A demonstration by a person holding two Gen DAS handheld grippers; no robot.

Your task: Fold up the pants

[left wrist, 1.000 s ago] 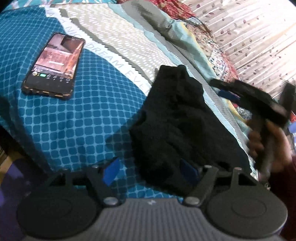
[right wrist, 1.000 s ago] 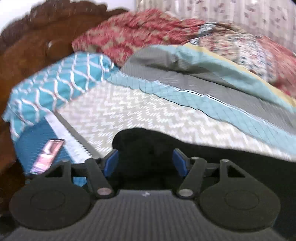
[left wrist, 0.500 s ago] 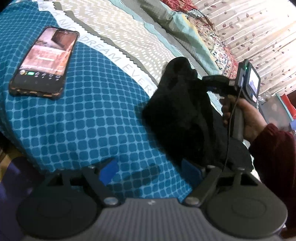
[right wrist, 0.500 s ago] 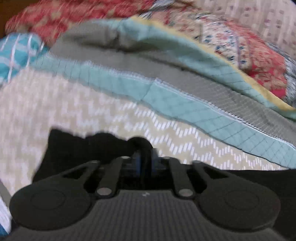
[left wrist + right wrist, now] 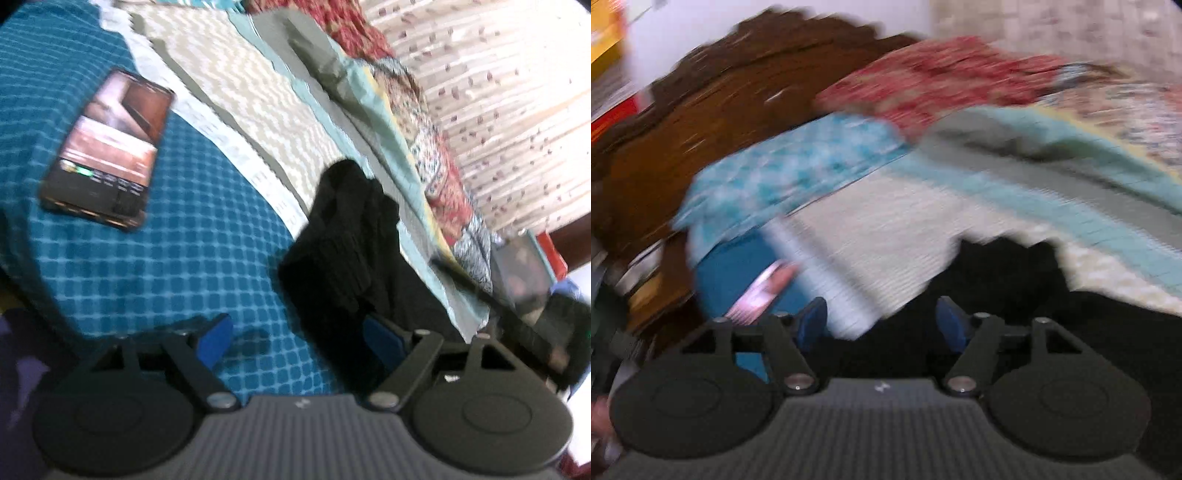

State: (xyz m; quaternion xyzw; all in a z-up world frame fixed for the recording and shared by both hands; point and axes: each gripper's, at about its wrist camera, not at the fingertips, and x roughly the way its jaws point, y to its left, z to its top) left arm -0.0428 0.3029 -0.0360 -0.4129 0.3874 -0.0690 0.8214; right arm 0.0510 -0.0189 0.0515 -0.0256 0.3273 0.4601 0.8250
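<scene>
The black pants (image 5: 354, 254) lie bunched in a heap on the blue checked bedspread (image 5: 192, 258), to the right of centre in the left wrist view. My left gripper (image 5: 295, 338) is open and empty, its right blue pad at the near edge of the heap. My right gripper (image 5: 882, 325) is open and empty over the pants (image 5: 1015, 302), which fill the lower right of the blurred right wrist view. The right gripper's body shows blurred at the right edge of the left wrist view.
A phone (image 5: 110, 147) with a lit screen lies on the bedspread at left; it also shows in the right wrist view (image 5: 764, 291). Folded quilts (image 5: 388, 85) are piled behind the pants, before a curtain. A carved wooden headboard (image 5: 701, 122) stands at the bed's end.
My right gripper, shut on the pants half a second ago, has opened and pulled back to the right. The pants have dropped into a heap. The left gripper stays open.
</scene>
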